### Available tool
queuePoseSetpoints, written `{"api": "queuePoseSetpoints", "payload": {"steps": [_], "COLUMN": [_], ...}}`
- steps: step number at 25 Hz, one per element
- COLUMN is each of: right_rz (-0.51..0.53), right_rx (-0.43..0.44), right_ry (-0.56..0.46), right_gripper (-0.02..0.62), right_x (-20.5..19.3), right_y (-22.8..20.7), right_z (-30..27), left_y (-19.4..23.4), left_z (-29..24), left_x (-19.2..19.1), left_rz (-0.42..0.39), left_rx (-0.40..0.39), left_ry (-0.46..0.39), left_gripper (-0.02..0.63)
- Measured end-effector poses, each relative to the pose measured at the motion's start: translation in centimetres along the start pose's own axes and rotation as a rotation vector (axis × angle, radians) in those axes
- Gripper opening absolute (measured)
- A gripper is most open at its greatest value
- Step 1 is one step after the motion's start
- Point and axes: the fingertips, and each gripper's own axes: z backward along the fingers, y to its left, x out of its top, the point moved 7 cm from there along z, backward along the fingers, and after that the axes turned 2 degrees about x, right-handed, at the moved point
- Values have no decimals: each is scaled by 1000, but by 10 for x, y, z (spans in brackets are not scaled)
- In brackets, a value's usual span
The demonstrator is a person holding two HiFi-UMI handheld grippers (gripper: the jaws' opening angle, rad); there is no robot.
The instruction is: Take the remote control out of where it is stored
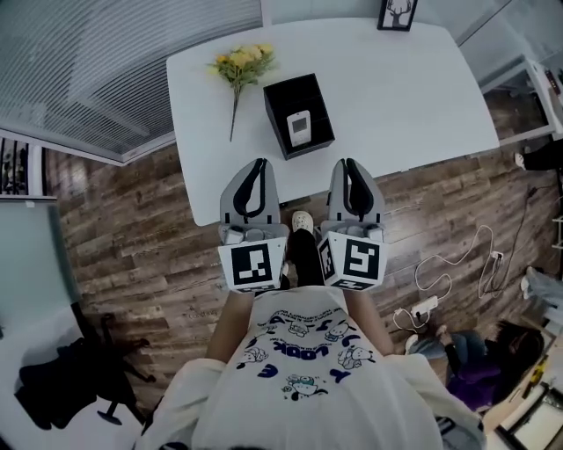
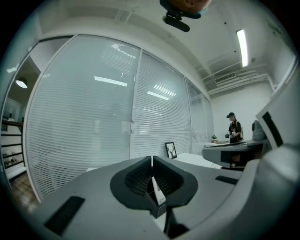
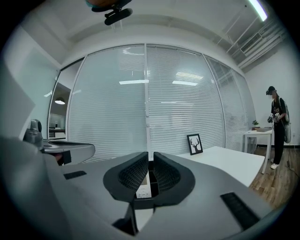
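item: remote control. pale, small, lies flat and face-up inside the open black box, in the half of the box nearer the person. box sits mid white table; yellow flowers lie to its left, well apart; picture frame at the far edge.

step in hand (judged): approach, not begun. remote untouched, both tools short of the box, near the table's front edge.

how to do it well (judged):
- open one claw before going down, not over the remote
- come in from above w/ jaws across the remote's narrow sides
- box walls stand close to the remote, so keep the tips inside the rim and lift straight up till clear
- box looks light and may ride up w/ the remote; the other claw could press on the rim to hold it down

claws:
- left gripper: jaws fully together, tips touching, nothing between them, touching nothing. the remote shows low past its tips, i.e. roughly lined up on the box.
- right gripper: jaws together as well, tips meeting, empty. box and remote visible low beyond its jaws too.
- both held side by side, level, pointing fwd across the table.
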Motion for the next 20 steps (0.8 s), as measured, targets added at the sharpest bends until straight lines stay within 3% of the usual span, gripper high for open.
{"api": "queuePoseSetpoints", "payload": {"steps": [5, 20], "right_rz": [-9, -32], "right_rx": [30, 90], "right_ry": [26, 79], "right_gripper": [51, 51], "right_x": [-3, -10], "right_y": [-15, -48], "right_z": [-30, -98], "left_y": [-6, -9], "left_z": [-33, -101], "left_x": [-15, -50], "left_rz": [-3, 55], "left_rx": [-48, -86], "left_ry": [90, 205], "left_gripper": [23, 25]}}
